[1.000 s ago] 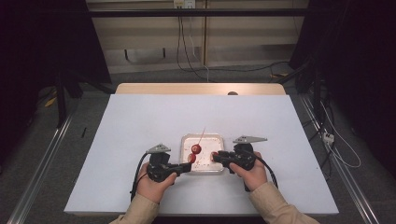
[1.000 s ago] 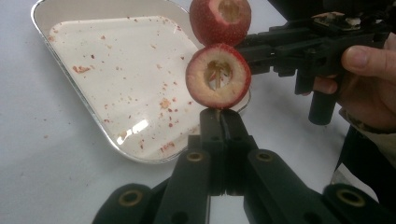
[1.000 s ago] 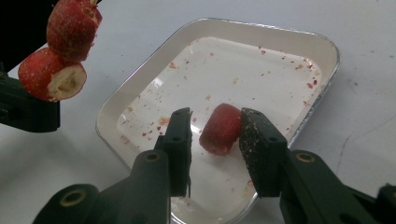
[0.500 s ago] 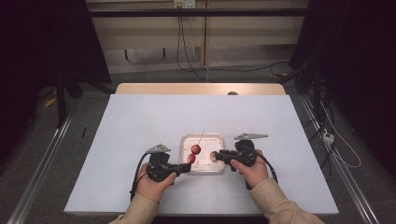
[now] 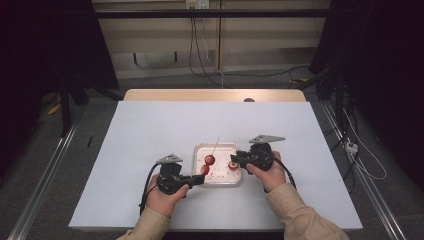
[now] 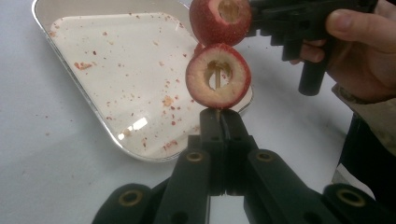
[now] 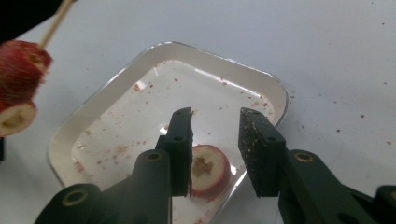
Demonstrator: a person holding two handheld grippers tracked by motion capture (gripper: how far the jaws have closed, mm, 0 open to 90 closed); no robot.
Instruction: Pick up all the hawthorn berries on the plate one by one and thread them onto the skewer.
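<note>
Skewer [image 6: 217, 80] with two cored red fruits [image 6: 218, 75] clamped in left gripper [image 5: 200, 177], held level over white tray [image 5: 218, 181]. Right gripper [image 5: 235, 161], hand palm-in, jaws just opening, apart around loose fruit [image 7: 208, 170] in tray's right end.

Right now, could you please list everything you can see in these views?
Table: one, white, under everything.
Tray: one, silvery, table centre, flecked with red crumbs.
Skewer: one, pale wood, over the tray.
Cored fruits: three, red; two on the skewer, one in the tray.
Cables: several, floor beyond the table.
Left gripper: black, shut on the skewer.
Right gripper: black, jaws just opening, the tray's fruit between them.
Hands: two, holding the grippers.
</note>
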